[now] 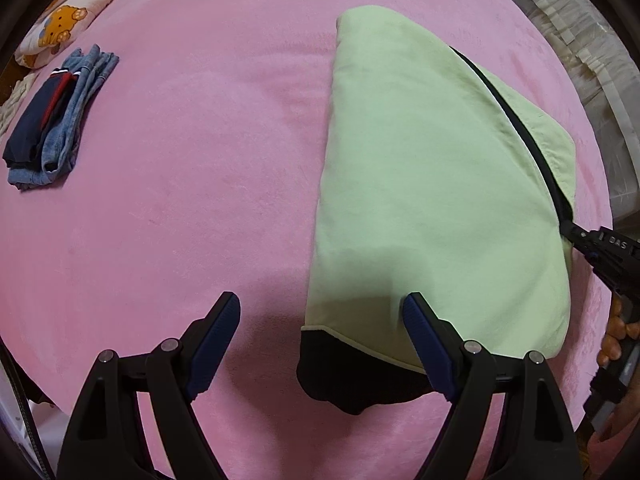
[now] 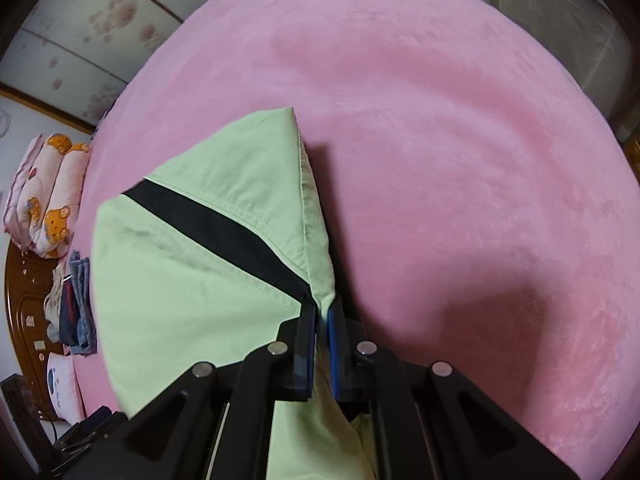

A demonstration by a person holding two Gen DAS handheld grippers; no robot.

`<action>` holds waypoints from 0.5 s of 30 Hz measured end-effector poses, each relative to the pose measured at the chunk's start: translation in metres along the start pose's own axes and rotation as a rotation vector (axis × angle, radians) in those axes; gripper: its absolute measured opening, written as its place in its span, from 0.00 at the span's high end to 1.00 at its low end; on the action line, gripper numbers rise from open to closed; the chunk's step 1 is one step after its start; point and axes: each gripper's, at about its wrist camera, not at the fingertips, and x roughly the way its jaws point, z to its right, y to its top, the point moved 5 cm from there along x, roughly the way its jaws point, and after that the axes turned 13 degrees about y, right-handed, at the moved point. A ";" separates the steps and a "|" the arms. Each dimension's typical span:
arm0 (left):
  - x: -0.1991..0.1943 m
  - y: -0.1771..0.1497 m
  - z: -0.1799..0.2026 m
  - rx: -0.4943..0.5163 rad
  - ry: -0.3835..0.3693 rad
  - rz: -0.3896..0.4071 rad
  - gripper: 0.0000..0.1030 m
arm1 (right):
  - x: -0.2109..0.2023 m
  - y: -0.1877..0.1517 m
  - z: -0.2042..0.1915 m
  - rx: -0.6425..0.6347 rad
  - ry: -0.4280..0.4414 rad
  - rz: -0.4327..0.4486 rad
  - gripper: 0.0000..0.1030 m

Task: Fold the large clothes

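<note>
Spread wide, the left tool [image 1: 320, 316] hovers over the green garment's [image 1: 432, 184] black hem on the pink bed [image 1: 180, 160]. Right tool [image 2: 320, 312] pinches the garment's edge; folded clothes [image 1: 52, 124] lie apart.

A pink blanket [image 1: 200, 160] covers the bed. A stack of folded denim and navy clothes [image 1: 56, 120] lies near its far edge, beside a bear-print quilt [image 1: 76, 12]. A carved wooden headboard [image 2: 24, 292] stands behind them.

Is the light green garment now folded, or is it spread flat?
Folded: the green garment lies doubled into a narrow panel, and the right gripper pinches its layered edge.
</note>
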 end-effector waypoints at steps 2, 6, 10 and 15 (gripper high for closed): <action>0.003 0.000 0.001 0.000 -0.005 -0.002 0.20 | 0.010 0.000 0.004 0.006 -0.010 -0.009 0.96; -0.004 0.001 0.001 -0.020 0.017 0.051 0.20 | 0.028 0.001 -0.002 -0.055 -0.111 0.005 0.94; -0.023 0.003 0.007 0.043 0.064 0.159 0.20 | 0.022 0.001 -0.018 -0.134 -0.207 0.073 0.89; -0.041 0.000 0.019 0.115 0.005 0.216 0.20 | -0.015 -0.010 -0.034 -0.102 -0.168 0.200 0.85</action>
